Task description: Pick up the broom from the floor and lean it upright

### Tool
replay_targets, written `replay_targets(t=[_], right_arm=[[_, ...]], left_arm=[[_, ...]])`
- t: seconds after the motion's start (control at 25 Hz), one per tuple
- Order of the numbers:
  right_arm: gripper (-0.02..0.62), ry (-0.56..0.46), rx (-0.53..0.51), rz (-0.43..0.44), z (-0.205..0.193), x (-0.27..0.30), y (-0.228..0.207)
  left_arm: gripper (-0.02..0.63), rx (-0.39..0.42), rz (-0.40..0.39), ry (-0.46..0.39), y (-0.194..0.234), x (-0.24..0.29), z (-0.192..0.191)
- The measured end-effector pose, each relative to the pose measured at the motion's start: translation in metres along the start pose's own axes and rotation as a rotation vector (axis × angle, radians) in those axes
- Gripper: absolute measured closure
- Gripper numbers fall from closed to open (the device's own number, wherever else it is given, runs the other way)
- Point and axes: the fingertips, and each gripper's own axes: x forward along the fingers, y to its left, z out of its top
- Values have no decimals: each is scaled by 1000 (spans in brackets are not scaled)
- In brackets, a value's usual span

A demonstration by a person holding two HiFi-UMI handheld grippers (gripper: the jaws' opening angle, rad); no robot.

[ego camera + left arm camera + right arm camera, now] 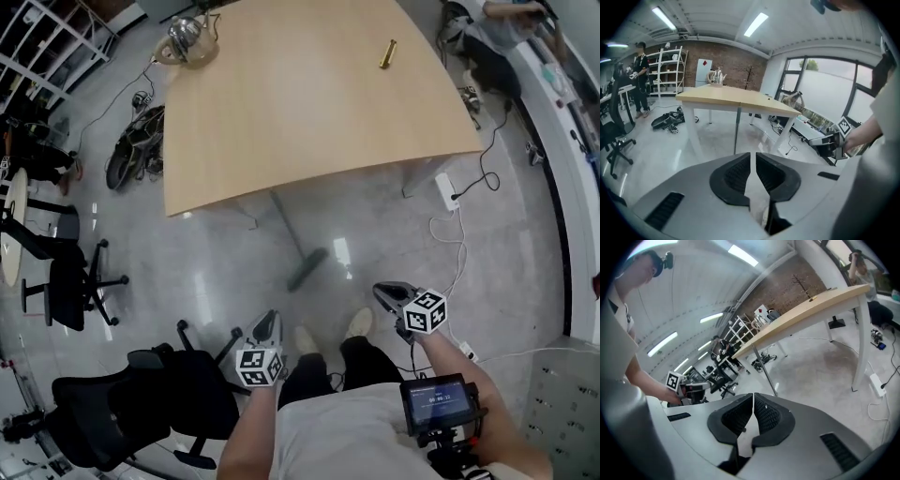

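A broom with a thin grey handle and a dark brush head (307, 268) sits just below the centre of the head view. Its brush is down on the glossy grey floor (375, 216). Its handle (281, 217) slants up to the near edge of the large light wooden table (309, 112). In the left gripper view the same handle (737, 131) shows as a slim, nearly upright pole against the table edge, left of centre. In the right gripper view it (765, 370) slants down from the tabletop near the middle of the frame. It looks to be leaning there already, so the task seems done or nearly so.

The left gripper (267, 324), at the lower middle of the head view, is well apart from the broom. Its jaws are drawn in to a thin slit with nothing between them. The right gripper (388, 294), lower right, is also clear of the broom, and its jaws meet at the tips on nothing.

The broom is probably light and stiff, with most of its weight at the brush. The handle is narrow and smooth and could twist or slip in the pads. The best hold is likely on the handle, a little above the brush and square across it. On so shiny a floor the brush may slide out from under the lean.
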Motion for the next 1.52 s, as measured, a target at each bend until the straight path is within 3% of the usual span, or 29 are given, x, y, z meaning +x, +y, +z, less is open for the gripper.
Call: replay_targets(t=[0.2,0.44,0.56,0.72,0.92,1.28,1.52], right_arm=[[572,-68,5,17,18,-13,55],[572,-215,-42,62,78,-17,114],[572,-248,-103,57,96,-18,148],[572,-258,-181,67,132,-10,186],[572,-252,-284,66,129,-19,245],[572,-318,-432,29,150,-38,278],[572,-295,-494,51,143,-36,284]], left_arm=[[573,10,-68,-33,-5,-32,20],[574,155,-137,-52,-13,-66,48],[574,147,-147,-76,-3,-93,48],[574,136,-159,-147,17,-114,83],[574,131,-185,-129,23,-149,79],[574,188,-269,-198,10,-157,109],[574,226,-319,-234,-4,-156,126]])
